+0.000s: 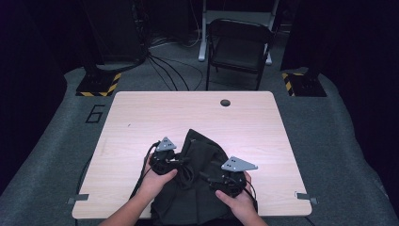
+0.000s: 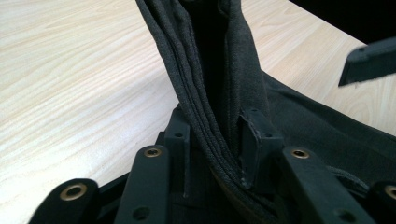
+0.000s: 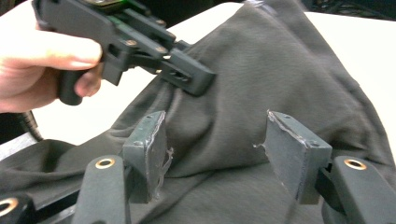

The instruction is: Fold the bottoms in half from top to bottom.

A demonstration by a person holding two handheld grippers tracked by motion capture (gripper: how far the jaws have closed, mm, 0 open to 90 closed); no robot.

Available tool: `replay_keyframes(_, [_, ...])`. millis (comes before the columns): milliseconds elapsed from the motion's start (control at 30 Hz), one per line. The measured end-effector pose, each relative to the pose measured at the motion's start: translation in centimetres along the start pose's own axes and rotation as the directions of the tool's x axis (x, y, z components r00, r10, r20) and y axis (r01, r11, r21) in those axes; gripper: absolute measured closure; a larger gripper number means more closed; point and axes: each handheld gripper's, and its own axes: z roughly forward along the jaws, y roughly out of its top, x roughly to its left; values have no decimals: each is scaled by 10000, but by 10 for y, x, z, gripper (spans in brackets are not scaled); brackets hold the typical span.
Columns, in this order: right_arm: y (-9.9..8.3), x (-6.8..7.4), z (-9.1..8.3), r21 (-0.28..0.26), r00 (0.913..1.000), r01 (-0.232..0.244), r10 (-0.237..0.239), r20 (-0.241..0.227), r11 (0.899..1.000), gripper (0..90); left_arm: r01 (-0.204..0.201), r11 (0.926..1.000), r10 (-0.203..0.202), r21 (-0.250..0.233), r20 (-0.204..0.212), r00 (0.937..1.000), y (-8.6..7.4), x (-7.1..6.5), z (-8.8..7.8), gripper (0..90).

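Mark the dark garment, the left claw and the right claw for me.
dark garment [image 1: 200, 155], high view, middle of the cloth
left claw [image 2: 219, 149], left gripper view, fold pinched between its pads
right claw [image 3: 215, 149], right gripper view, gap between its open pads

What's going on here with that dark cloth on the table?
A person is working a dark garment on a light wooden table with a hand-held gripper in each hand. The left gripper has its jaws closed on a raised fold of the fabric, with the layered edge pinched between the pads. The right gripper rests over the cloth with its jaws apart, fabric bunched between them but not clamped. The garment lies rumpled at the near edge of the table.
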Motion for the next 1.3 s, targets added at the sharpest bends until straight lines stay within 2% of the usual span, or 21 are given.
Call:
replay_keyframes(100, [-4, -6, 4, 339, 9996, -237, 231, 186, 9991, 395, -55, 9999, 56, 112, -88, 9999, 4, -3, 5, 694])
replay_keyframes(133, [-5, -6, 6, 465, 9995, -216, 205, 241, 9987, 395, -26, 9999, 27, 124, -92, 10000, 5, -5, 7, 681])
replay_keyframes(167, [-6, -6, 7, 583, 9996, -124, 110, 243, 9982, 396, -179, 9997, 181, 157, -147, 9997, 7, -7, 10, 667])
replay_keyframes(200, [-7, -5, 9, 692, 9997, -125, 111, 218, 9975, 396, -81, 9998, 85, 191, -178, 9998, 8, -9, 12, 643])
replay_keyframes(267, [-8, -3, 12, 815, 9998, 78, -94, 195, 9966, 396, -160, 9996, 166, 240, -257, 9995, 11, -11, 18, 610])
replay_keyframes(367, [-9, 0, 15, 954, 9997, 199, -212, 128, 9952, 396, -133, 9995, 141, 286, -297, 9995, 12, -12, 24, 618])
replay_keyframes(467, [-11, 2, 17, 1078, 9992, 387, -400, 97, 9934, 397, -326, 9990, 341, 317, -471, 9983, 11, -13, 25, 647])
replay_keyframes(500, [-12, 2, 18, 1147, 9986, 493, -509, 105, 9922, 397, -521, 9982, 535, 297, -486, 9974, 12, -13, 24, 675])
replay_keyframes(600, [-14, 5, 21, 1285, 9989, 443, -460, 102, 9907, 398, -548, 9985, 546, -26, -537, 9971, 14, -11, 16, 747])
replay_keyframes(667, [-15, 6, 23, 1360, 9990, 427, -437, 40, 9898, 399, -683, 9977, 683, 16, -562, 9961, 18, -7, 12, 772])
replay_keyframes(800, [-17, 7, 26, 1565, 9977, 670, -663, -101, 9854, 402, -804, 9968, 805, 40, -270, 9964, 27, -4, 6, 822])
replay_keyframes(867, [-17, 8, 27, 1618, 9982, 598, -586, -123, 9850, 405, -968, 9953, 968, -12, -69, 9953, 34, -2, 4, 827])
replay_keyframes(900, [-17, 9, 27, 1658, 9983, 569, -549, -169, 9845, 407, -965, 9952, 967, -143, 144, 9952, 40, -1, 3, 829])
replay_keyframes(1100, [-19, 15, 32, 1822, 9969, 668, -581, -527, 9810, 414, -883, 9935, 927, -723, 599, 9939, 70, 8, -9, 832])
replay_keyframes(1200, [-20, 21, 35, 1913, 9929, 998, -853, -827, 9764, 417, -777, 9930, 850, -888, 812, 9931, 83, 13, -16, 832])
replay_keyframes(1300, [-22, 27, 41, 2131, 9864, 1426, -1210, -1109, 9666, 420, -848, 9911, 940, -1030, 880, 9917, 92, 16, -22, 832])
